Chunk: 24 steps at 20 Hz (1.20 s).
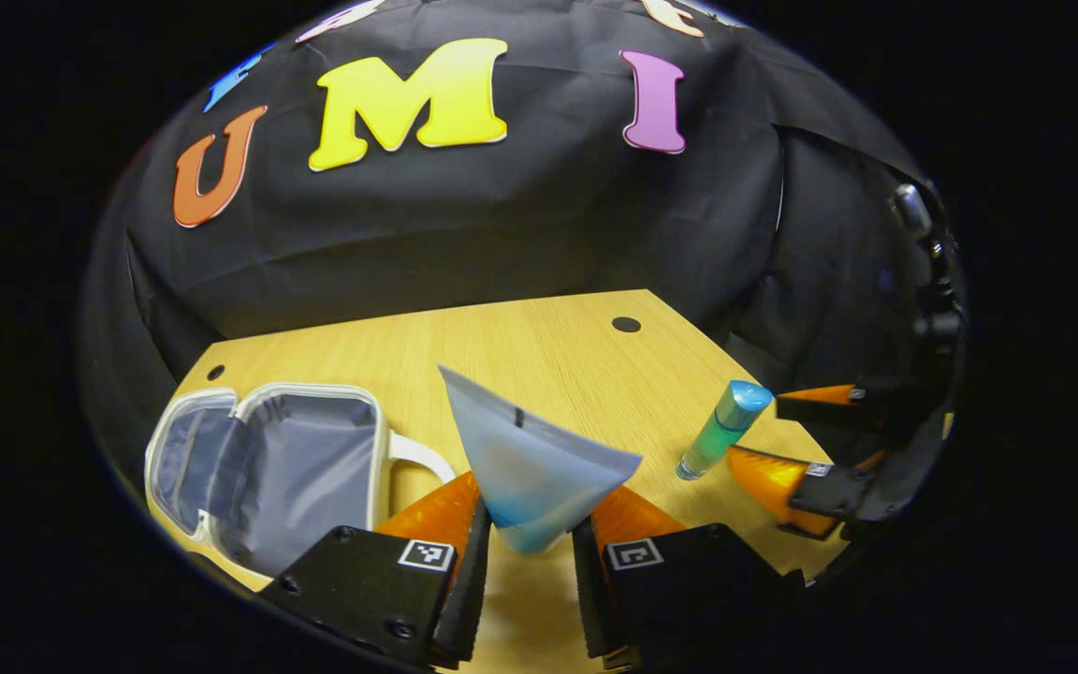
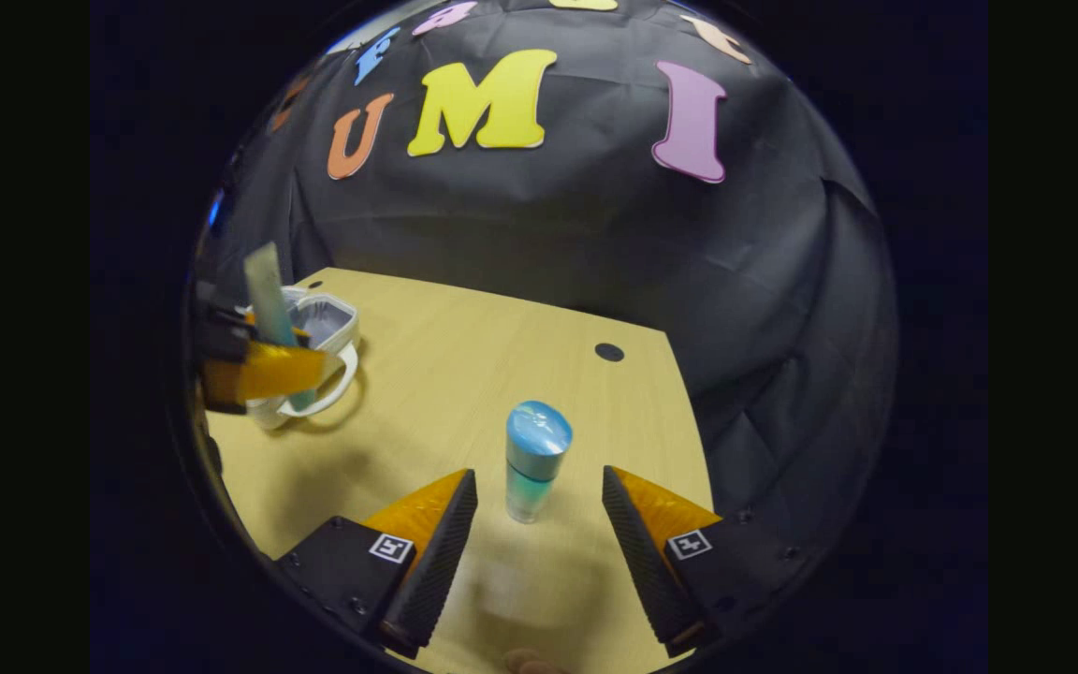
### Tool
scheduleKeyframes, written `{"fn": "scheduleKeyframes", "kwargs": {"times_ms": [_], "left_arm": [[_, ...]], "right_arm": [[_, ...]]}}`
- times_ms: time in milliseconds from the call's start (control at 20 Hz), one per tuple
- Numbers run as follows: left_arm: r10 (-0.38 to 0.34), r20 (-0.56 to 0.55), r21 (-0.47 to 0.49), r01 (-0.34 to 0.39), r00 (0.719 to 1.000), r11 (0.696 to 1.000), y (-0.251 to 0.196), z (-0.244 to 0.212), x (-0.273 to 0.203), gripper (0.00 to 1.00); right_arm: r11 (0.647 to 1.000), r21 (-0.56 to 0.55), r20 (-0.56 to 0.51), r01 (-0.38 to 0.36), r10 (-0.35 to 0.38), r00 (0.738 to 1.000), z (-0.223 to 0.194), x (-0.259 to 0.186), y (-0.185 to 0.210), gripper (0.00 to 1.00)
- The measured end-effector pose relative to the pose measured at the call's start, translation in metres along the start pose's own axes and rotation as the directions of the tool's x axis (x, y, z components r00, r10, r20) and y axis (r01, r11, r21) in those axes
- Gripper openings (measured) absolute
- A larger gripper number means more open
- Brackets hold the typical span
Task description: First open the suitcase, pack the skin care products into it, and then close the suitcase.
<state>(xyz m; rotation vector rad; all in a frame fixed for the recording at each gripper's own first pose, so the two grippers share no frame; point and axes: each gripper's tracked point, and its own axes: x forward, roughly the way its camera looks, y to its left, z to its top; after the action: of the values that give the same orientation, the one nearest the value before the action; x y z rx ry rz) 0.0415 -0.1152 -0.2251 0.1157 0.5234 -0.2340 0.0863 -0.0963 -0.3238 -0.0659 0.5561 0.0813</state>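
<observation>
A pale blue squeeze tube (image 1: 525,468) stands up between the fingers of my left gripper (image 1: 530,524), which is shut on its lower end. Left of it, the small white suitcase (image 1: 258,468) lies open on the wooden table, its grey lining bare. A slim bottle (image 2: 536,459) with a blue cap and greenish body stands upright on the table, between the spread fingers of my open right gripper (image 2: 539,505). In the left gripper view the same bottle (image 1: 721,431) stands at the right, with the right gripper (image 1: 782,440) around it. The right gripper view has the left gripper (image 2: 263,360) holding the tube (image 2: 269,300) near the suitcase (image 2: 319,328).
The wooden table (image 2: 464,356) has a dark cable hole (image 2: 608,352) near its far edge and another hole (image 1: 215,372) at the far left corner. Black cloth walls close in behind and to the right of the table.
</observation>
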Motion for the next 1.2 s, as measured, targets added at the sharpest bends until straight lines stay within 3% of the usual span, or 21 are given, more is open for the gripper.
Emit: {"fn": "scheduleKeyframes", "kwargs": {"times_ms": [400, 550, 700, 900, 1200], "left_arm": [[0.108, 0.007, -0.051, -0.107, 0.994, 0.993, 0.043, 0.012, -0.090, 0.45], [0.151, 0.007, -0.080, -0.149, 0.989, 0.985, 0.064, 0.009, -0.115, 0.45], [0.191, -0.005, -0.117, -0.190, 0.982, 0.975, 0.089, -0.001, -0.136, 0.45], [0.214, -0.020, -0.130, -0.215, 0.977, 0.968, 0.125, -0.008, -0.141, 0.45], [0.209, -0.055, -0.160, -0.215, 0.976, 0.963, 0.179, -0.024, -0.120, 0.45]], "right_arm": [[0.999, 0.027, -0.019, 0.020, -0.019, 1.000, -0.013, 0.052, 0.018, 0.78], [0.998, 0.027, -0.010, 0.058, -0.058, 0.998, -0.016, 0.059, 0.016, 0.68], [0.996, 0.042, 0.001, 0.074, -0.075, 0.997, -0.015, 0.061, 0.018, 0.41], [0.995, 0.026, 0.017, 0.092, -0.092, 0.996, -0.016, 0.058, 0.023, 0.36], [0.985, 0.083, 0.004, 0.154, -0.155, 0.988, -0.030, 0.034, 0.023, 0.36]]}}
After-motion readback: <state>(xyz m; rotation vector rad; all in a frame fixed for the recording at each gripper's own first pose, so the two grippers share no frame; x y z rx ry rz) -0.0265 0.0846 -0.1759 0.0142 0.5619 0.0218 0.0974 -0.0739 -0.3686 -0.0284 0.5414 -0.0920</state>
